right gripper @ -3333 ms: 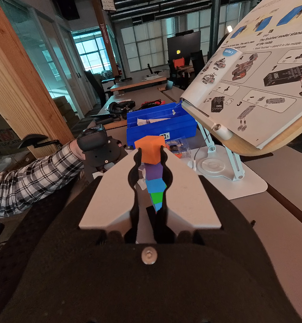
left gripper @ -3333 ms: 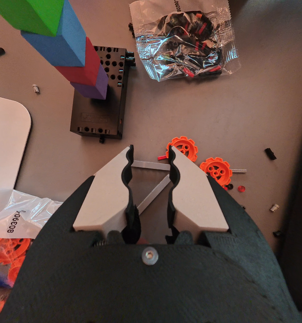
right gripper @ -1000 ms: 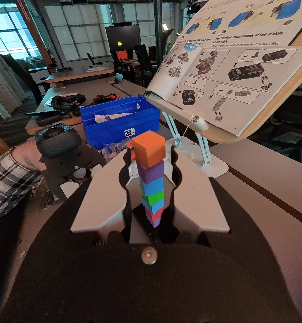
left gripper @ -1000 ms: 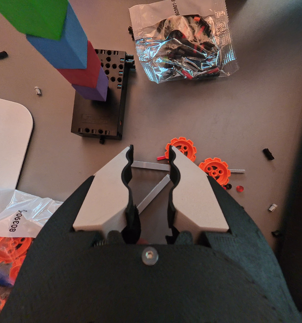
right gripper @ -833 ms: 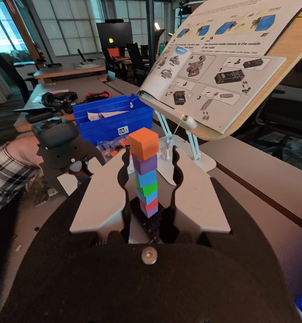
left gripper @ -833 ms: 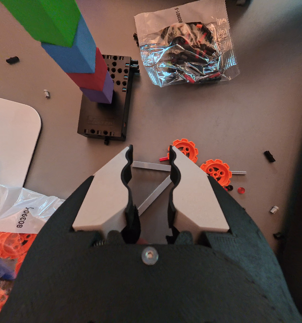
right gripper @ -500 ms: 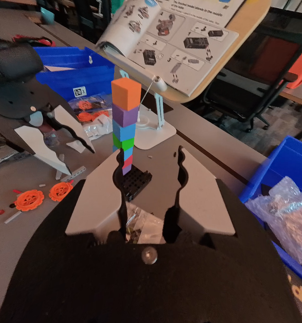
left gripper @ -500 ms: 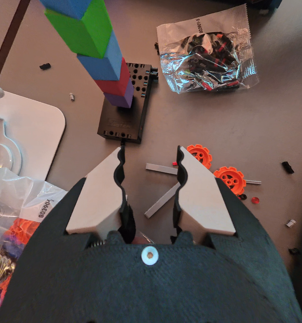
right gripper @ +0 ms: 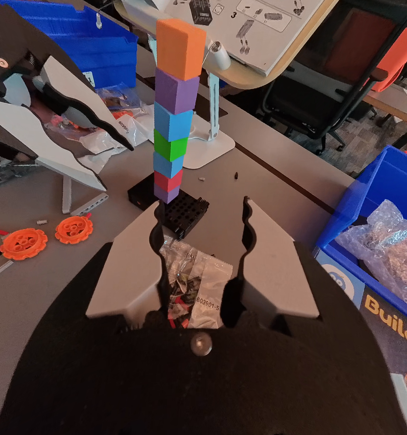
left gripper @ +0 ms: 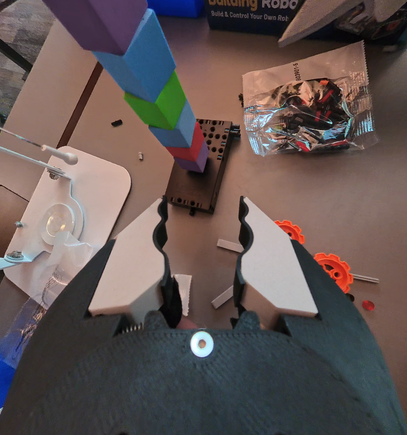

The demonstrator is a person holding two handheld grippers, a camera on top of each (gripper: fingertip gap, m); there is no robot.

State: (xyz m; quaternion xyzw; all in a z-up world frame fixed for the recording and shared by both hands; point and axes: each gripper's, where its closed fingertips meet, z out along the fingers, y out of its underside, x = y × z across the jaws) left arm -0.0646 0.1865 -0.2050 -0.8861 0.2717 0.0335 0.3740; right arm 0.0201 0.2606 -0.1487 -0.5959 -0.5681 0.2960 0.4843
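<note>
A tall tower of coloured cubes (right gripper: 174, 110), topped by an orange cube (right gripper: 180, 47), stands on a black perforated box (right gripper: 186, 214) on the grey table. My right gripper (right gripper: 202, 202) is open and empty, a short way in front of the box and above a clear bag of small parts (right gripper: 197, 282). My left gripper (left gripper: 202, 200) is open and empty just in front of the same box (left gripper: 197, 186), with the tower (left gripper: 167, 103) rising past it. The left gripper (right gripper: 117, 168) also shows at the left of the right wrist view, apart from the tower.
Two orange gears (right gripper: 23, 243) (right gripper: 74, 229) and grey beams (left gripper: 228, 244) lie near the box. A silver parts bag (left gripper: 308, 115) lies to its right. A white book-stand base (left gripper: 80, 200) holds an instruction booklet (right gripper: 245, 23). Blue bins (right gripper: 386, 211) (right gripper: 92, 47) stand around. Between my right fingertips and the orange cube (right gripper: 180, 47) there is roughly 10 cm.
My right gripper has opened wide and drawn back from around the tower. My left gripper has opened wider and pulled back, so more of the tower and stand shows.
</note>
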